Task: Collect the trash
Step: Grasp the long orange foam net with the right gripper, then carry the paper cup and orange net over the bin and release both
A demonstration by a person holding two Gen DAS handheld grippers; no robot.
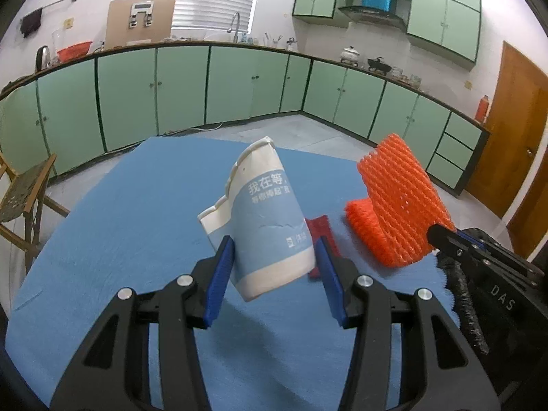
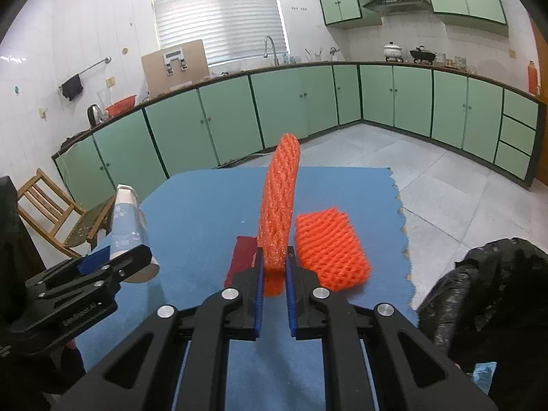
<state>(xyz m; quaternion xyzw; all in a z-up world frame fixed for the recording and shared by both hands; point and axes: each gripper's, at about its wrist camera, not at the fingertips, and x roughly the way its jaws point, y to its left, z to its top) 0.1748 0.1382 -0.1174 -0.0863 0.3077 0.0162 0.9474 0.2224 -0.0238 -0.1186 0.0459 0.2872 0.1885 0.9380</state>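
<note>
My left gripper [image 1: 274,250] is shut on a crushed white and blue paper cup [image 1: 263,212], which it holds tilted above the blue tablecloth [image 1: 120,222]. My right gripper [image 2: 274,260] is shut on an orange foam net sleeve [image 2: 279,205] that stands upright between its blue pads. A second orange net sleeve [image 2: 330,250] lies flat on the cloth just right of it. A dark red wrapper [image 2: 241,257] lies on the cloth beneath both grippers. In the right wrist view the left gripper [image 2: 120,257] and its cup [image 2: 128,219] show at the left. In the left wrist view the right gripper [image 1: 441,236] and its net [image 1: 394,198] show at the right.
A black rubbish bag [image 2: 486,291] sits at the table's right edge, close to my right gripper. A wooden chair [image 2: 51,212] stands off the table's left side. Green kitchen cabinets [image 2: 291,113] line the far walls across a grey tiled floor.
</note>
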